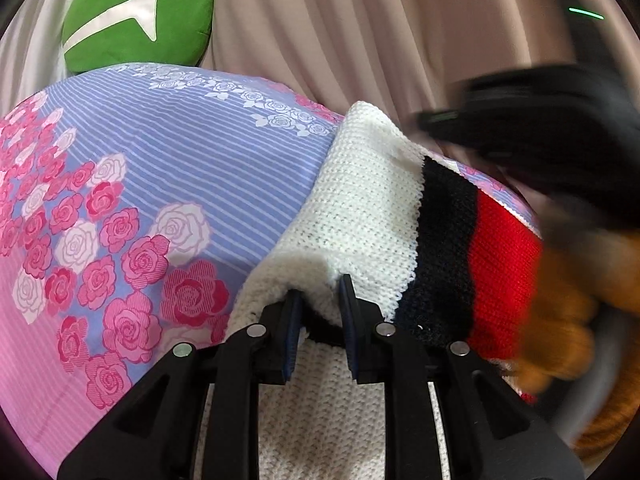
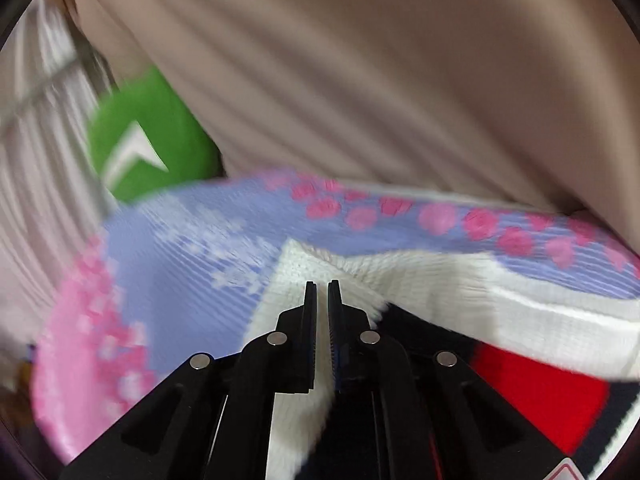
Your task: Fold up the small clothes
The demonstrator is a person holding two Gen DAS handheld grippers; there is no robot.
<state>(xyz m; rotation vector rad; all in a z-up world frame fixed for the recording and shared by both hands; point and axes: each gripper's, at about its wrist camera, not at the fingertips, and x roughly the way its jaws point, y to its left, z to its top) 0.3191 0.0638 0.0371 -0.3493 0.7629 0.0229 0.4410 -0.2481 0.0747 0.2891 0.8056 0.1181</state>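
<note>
Two claws work my fold: left gripper [image 1: 320, 294] pinches the white edge of the knit sweater [image 1: 360, 208] lying on the flowery sheet [image 1: 160, 168], right gripper [image 2: 322, 286] looks squeezed nearly closed on it, I next lay it flat, green cushion [image 1: 140, 20] and curtain [image 1: 360, 32] behind.

- Right hand-held gripper [image 1: 540, 136] is a dark smear in the left view.
- Sweater [image 1: 372, 208] runs off the bottom edge.
- Pillow [image 2: 148, 140] and bed [image 2: 192, 248] blurred in the right view.
</note>
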